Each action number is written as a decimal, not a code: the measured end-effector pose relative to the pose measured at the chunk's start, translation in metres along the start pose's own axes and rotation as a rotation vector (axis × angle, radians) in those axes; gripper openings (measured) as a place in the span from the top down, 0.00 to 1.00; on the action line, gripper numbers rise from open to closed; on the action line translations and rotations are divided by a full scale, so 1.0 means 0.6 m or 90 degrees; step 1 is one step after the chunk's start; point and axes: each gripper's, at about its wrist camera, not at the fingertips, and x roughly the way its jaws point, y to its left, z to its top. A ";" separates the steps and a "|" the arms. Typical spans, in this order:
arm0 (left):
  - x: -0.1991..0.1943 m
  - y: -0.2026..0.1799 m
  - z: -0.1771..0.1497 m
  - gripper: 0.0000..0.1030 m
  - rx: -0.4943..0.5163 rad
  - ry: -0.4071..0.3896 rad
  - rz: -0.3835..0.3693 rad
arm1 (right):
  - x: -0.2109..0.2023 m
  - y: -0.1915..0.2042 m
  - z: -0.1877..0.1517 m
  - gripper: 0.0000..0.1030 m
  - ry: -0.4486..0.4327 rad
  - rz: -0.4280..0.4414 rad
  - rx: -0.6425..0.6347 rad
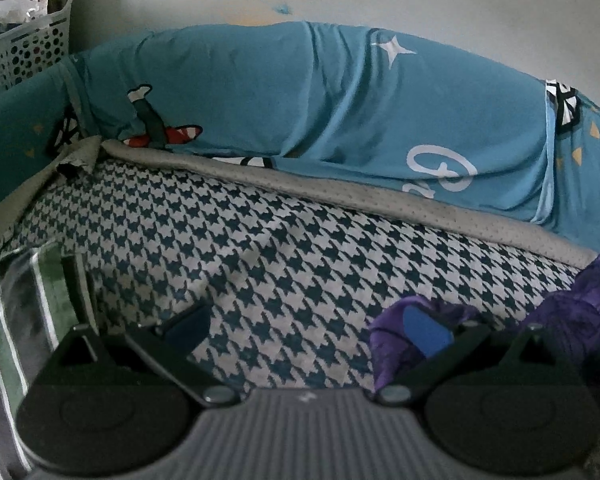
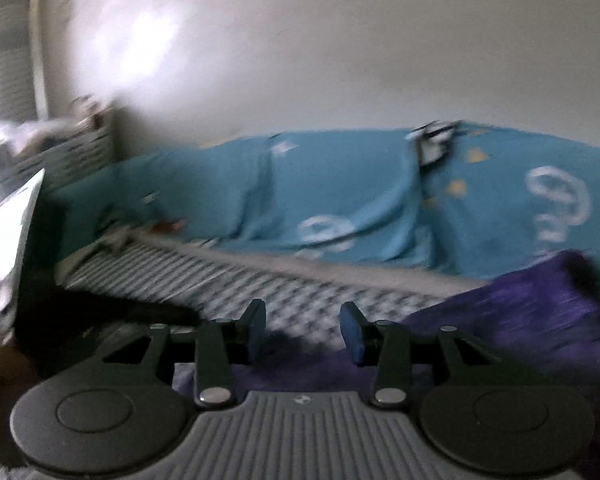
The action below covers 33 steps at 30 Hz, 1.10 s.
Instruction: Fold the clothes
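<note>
My left gripper (image 1: 304,328) has its fingers (image 1: 426,330) spread wide and grasping nothing; between them lies only the houndstooth sheet (image 1: 260,248) of the bed. I hold it low and tilted down so that the open fingers can take the cloth's edge. The purple garment (image 1: 580,308), the thing to fold, is bunched just right of that gripper, a lobe of it touching or lying behind the right finger; I cannot tell which.

My right gripper (image 2: 302,328) is part open, fingers (image 2: 350,330) released, with nothing pinched: through the gap I see sheet and a dark shadow. The garment (image 2: 520,316) spreads beside and under its right finger, lying loose on the bed, not lifted. That view is smeared, so finer detail escapes me.

Beyond both sets of fingers a blue quilt (image 1: 340,100) is heaped against the wall, with a striped cloth (image 1: 16,320) left of my left fingers. I judge the garment not yet folded; each gripper needs an edge first.
</note>
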 end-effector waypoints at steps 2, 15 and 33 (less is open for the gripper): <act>-0.002 0.004 0.001 0.00 0.000 -0.002 0.001 | 0.010 0.026 -0.012 0.61 0.026 0.032 -0.013; -0.005 0.042 0.003 0.00 -0.001 0.001 0.014 | 0.040 0.125 -0.088 0.34 0.094 0.105 -0.098; -0.033 0.078 0.008 0.00 0.008 -0.023 0.030 | 0.079 0.152 -0.106 0.85 0.079 -0.019 -0.135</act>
